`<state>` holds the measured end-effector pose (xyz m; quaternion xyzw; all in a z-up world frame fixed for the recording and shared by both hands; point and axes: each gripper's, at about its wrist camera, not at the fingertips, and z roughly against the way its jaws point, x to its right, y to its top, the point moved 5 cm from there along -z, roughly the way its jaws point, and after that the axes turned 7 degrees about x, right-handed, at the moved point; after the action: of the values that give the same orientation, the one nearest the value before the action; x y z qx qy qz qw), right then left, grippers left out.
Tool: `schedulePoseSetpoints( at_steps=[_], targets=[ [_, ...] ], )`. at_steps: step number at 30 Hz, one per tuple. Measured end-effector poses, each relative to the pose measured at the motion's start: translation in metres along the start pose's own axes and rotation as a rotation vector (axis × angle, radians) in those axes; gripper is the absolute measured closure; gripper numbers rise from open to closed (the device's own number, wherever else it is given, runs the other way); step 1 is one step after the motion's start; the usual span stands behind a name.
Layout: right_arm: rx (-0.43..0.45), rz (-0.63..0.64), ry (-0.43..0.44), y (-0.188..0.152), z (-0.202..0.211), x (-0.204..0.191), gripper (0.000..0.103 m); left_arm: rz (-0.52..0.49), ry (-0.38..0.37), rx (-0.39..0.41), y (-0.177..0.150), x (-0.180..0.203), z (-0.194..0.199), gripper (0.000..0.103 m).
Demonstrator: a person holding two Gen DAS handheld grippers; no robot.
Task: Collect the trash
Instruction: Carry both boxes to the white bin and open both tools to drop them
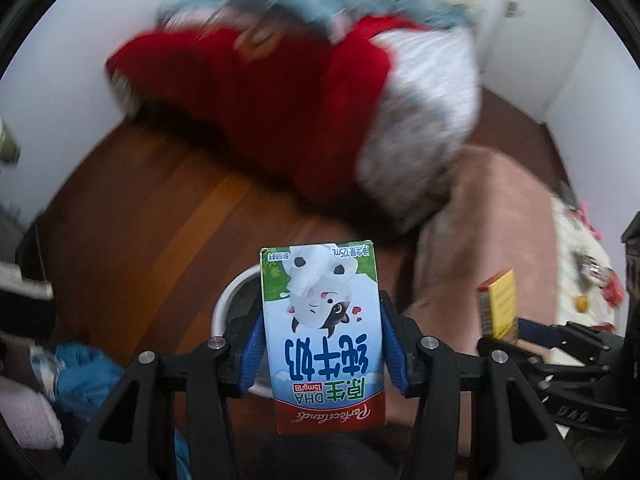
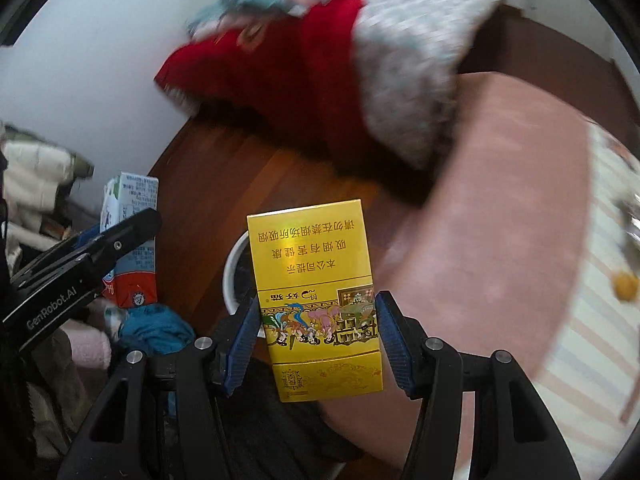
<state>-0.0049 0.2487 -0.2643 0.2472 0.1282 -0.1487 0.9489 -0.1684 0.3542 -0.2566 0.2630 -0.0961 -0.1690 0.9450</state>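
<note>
The left hand-held gripper (image 1: 322,344) is clamped on an upside-down milk carton (image 1: 320,336), held by its sides so it hangs over the white bin (image 1: 228,300) just ahead of the fingers, probably ready to drop. The right hand-held gripper (image 2: 316,336) grips a yellow cigarette box (image 2: 314,300) likewise, with the same bin (image 2: 236,264) right beyond it, above the wooden floor (image 2: 208,208).

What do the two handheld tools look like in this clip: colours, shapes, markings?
Both match: the left tool and right tool have black angular frames with triangular cut-outs, silver round bolts and blue ribbed pads. White "GenRobot.AI" lettering runs along the left tool's side. No cables or sleeves show.
</note>
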Motion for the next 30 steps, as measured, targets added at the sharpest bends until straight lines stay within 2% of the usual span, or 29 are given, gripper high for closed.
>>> schedulePoseSetpoints(
  at_steps=[5, 10, 11, 12, 13, 14, 18, 19, 20, 21, 22, 28, 30],
  targets=[
    [-0.138, 0.033, 0.012, 0.011, -0.095, -0.035, 0.043, 0.139, -0.046, -0.176, -0.027, -0.061, -0.073, 0.055],
    [-0.254, 0.059, -0.006, 0.018, -0.176, -0.055, 0.043, 0.255, -0.062, -0.284, -0.055, -0.086, -0.118, 0.053],
    [-0.278, 0.055, -0.011, 0.019, -0.193, -0.057, 0.043, 0.286, -0.058, -0.311, -0.063, -0.092, -0.129, 0.049],
    [-0.310, 0.061, -0.008, 0.018, -0.211, -0.060, 0.043, 0.311, -0.058, -0.326, -0.066, -0.097, -0.134, 0.031],
    [-0.326, 0.061, -0.009, 0.016, -0.217, -0.058, 0.043, 0.338, -0.056, -0.336, -0.071, -0.103, -0.139, 0.018],
    [-0.346, 0.057, -0.017, 0.017, -0.231, -0.057, 0.043, 0.361, -0.045, -0.343, -0.075, -0.108, -0.142, 0.002],
    [-0.422, 0.041, 0.021, 0.020, -0.277, -0.057, 0.042, 0.392, 0.016, -0.353, -0.091, -0.128, -0.142, 0.001],
    [-0.428, 0.041, 0.023, 0.019, -0.281, -0.057, 0.038, 0.390, 0.035, -0.347, -0.094, -0.132, -0.140, 0.001],
    [-0.427, 0.042, 0.026, 0.019, -0.286, -0.058, 0.032, 0.390, 0.051, -0.342, -0.096, -0.134, -0.139, 0.001],
    [-0.421, 0.049, 0.026, 0.019, -0.289, -0.060, 0.016, 0.387, 0.067, -0.336, -0.095, -0.135, -0.139, 0.001],
    [-0.413, 0.055, 0.018, 0.020, -0.290, -0.059, 0.008, 0.380, 0.087, -0.323, -0.096, -0.138, -0.135, 0.001],
    [-0.351, 0.096, -0.013, 0.021, -0.280, -0.054, 0.000, 0.303, 0.226, -0.233, -0.094, -0.143, -0.112, 0.001],
    [-0.324, 0.123, -0.038, 0.020, -0.268, -0.056, 0.000, 0.284, 0.242, -0.213, -0.092, -0.141, -0.106, 0.001]
  ],
)
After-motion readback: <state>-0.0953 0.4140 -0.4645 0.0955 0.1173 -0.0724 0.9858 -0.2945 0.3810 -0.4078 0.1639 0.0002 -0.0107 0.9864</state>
